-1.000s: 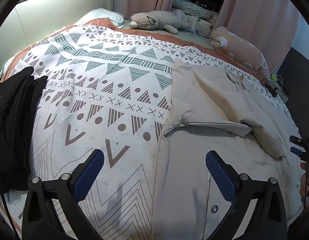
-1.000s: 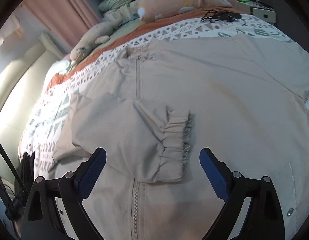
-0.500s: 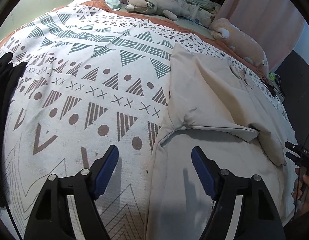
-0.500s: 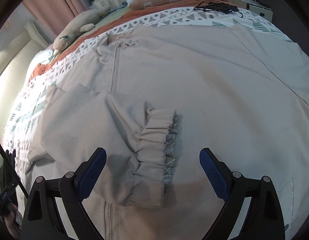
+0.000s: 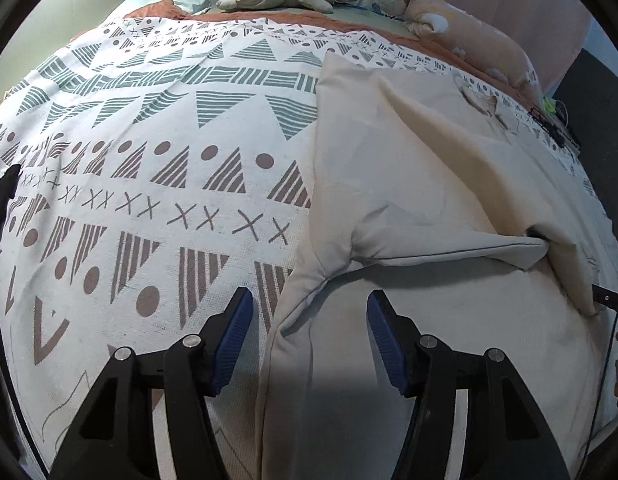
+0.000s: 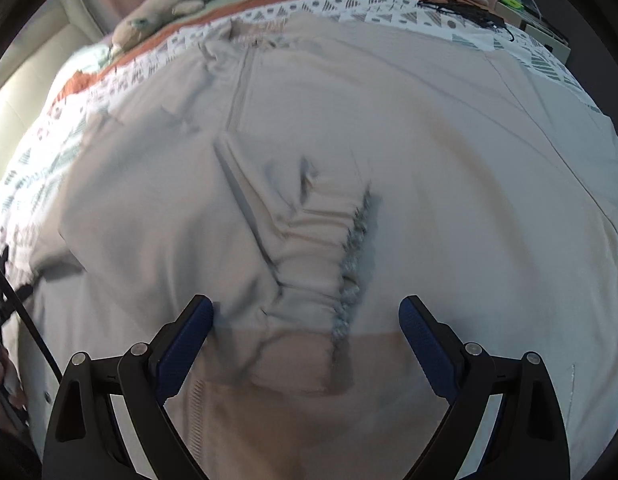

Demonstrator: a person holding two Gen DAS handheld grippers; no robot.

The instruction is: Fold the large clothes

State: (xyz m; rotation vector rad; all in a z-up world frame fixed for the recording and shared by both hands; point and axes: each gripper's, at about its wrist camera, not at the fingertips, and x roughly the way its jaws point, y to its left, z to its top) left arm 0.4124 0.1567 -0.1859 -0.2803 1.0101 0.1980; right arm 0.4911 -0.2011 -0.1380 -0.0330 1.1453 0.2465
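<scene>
Left wrist view: beige jacket lies flat on patterned bedspread, sleeve folded across chest, prob. 1st fold. Left gripper straddles jacket's side edge, jaws closing, not yet pinching. Right gripper spread wide over elastic cuff, grasping nothing. No readable labels/brands.

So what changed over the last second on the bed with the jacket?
Both grippers came down closer to the jacket. The left gripper is closing around the jacket's side edge, not yet pressing it. The right gripper stayed wide open over the sleeve cuff. Jacket, folded sleeve and bedspread lie as before.
</scene>
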